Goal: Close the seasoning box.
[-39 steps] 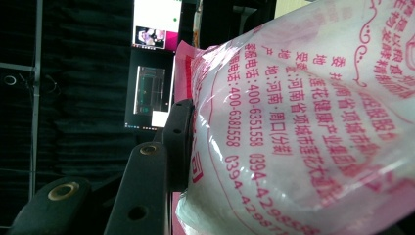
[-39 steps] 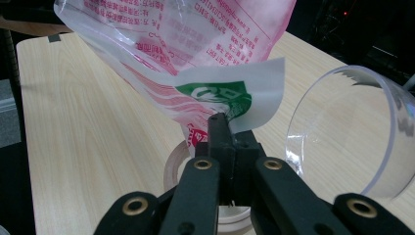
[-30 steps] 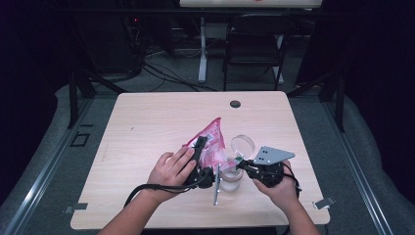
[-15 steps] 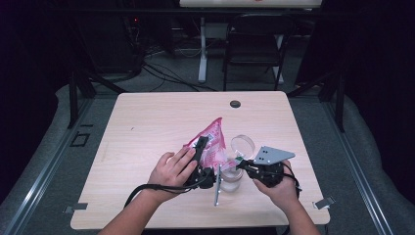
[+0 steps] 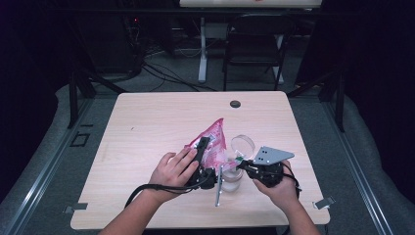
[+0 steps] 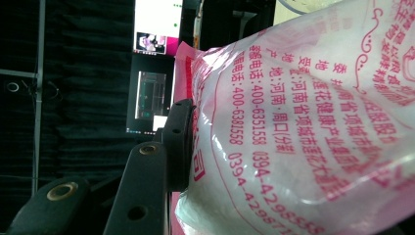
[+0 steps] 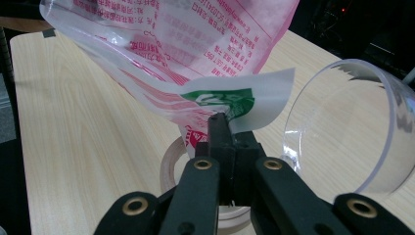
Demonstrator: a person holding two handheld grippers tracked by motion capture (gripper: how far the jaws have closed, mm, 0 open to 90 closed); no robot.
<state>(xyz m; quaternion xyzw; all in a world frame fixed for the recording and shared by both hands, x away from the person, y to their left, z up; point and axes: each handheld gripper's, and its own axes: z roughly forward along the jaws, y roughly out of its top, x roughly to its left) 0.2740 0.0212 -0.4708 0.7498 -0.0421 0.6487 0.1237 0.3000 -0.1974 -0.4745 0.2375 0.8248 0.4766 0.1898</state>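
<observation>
1. holding the pink bag over the jar, your left hand-held gripper clamps its body.
2. right hand-held gripper pinches the bag's corner; keep it above the jar mouth.
3. tilt slowly.

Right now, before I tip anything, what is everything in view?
bag: one, pink and clear with red print, held over the table's middle, between both grippers.
jar: one, clear, upright under the bag's low corner.
lid: one, clear, round, beside the jar.
table: one, light wood.
chair: one, dark, beyond the table.
left gripper: black, clamped across the bag's body.
right gripper: black, pinching the bag's corner.
hands: two, at the near edge.
</observation>
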